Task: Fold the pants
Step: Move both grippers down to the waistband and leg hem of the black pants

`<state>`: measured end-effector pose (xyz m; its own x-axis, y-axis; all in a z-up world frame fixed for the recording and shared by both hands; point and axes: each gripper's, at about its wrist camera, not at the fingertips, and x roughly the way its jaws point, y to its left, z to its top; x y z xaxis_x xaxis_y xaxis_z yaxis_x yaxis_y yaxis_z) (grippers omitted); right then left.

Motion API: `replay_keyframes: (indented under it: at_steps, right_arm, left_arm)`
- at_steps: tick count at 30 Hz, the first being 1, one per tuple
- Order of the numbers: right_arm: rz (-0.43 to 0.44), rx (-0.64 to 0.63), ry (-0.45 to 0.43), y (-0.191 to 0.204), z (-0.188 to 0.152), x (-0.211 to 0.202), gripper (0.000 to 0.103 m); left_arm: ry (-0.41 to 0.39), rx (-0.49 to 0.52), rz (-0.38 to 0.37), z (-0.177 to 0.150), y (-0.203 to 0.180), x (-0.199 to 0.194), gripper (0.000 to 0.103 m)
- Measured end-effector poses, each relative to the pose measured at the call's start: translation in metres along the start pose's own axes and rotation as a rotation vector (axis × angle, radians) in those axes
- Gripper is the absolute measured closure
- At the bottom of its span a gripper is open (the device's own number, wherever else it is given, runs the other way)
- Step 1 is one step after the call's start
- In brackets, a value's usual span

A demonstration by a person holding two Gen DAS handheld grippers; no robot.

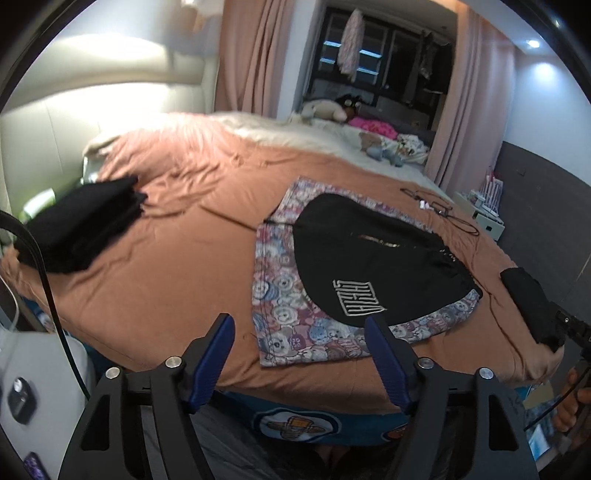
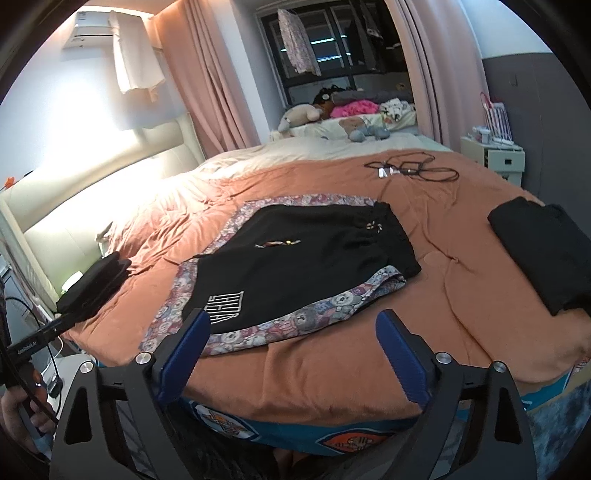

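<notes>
Orange bedding [image 2: 332, 354] fills both views, with black pants [image 2: 295, 258] lying flat on a bear-print cloth [image 2: 314, 317] near the bed's front edge. Both the left gripper [image 1: 299, 354] and right gripper [image 2: 291, 347] hover released, holding nothing. Best to pinch matching hem corners together and fold evenly. Only the right view shows the wall air conditioner [image 2: 92, 31].

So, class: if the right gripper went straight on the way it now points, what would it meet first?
Probably the orange bedcover just ahead of the open right gripper; the black pants on the patterned cloth lie beyond. Depth is unclear.
</notes>
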<state>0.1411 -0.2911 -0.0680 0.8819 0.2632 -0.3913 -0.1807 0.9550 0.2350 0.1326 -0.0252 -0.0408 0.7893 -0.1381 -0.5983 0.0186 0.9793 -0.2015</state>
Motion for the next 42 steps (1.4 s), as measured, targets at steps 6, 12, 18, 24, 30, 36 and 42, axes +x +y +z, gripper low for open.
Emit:
replay_keyframes:
  at_steps: [6,12,18,24,30,36,42]
  right_arm:
    - [-0.01,0.04,0.032,-0.014,0.009,0.025,0.013]
    - [-0.015,0.078,0.068,-0.027,0.013,0.048,0.013]
    - [-0.015,0.119,0.105,-0.04,0.011,0.067,0.016]
    - [0.001,0.163,0.153,-0.055,0.01,0.092,0.017]
    - [0.029,0.203,0.189,-0.064,0.013,0.113,0.017]
    - [0.044,0.219,0.209,-0.07,0.014,0.129,0.017]
    - [0.048,0.242,0.232,-0.078,0.012,0.14,0.017]
  left_arm:
    - [0.108,-0.086,-0.012,-0.002,0.021,0.034,0.042]
    - [0.21,-0.196,-0.035,-0.004,0.042,0.064,0.055]
    - [0.324,-0.329,-0.082,-0.011,0.059,0.096,0.056]
    - [0.412,-0.456,-0.13,-0.021,0.072,0.119,0.056]
    - [0.484,-0.553,-0.17,-0.03,0.076,0.133,0.056]
    - [0.517,-0.618,-0.178,-0.037,0.081,0.138,0.056]
    - [0.508,-0.645,-0.192,-0.042,0.08,0.14,0.055]
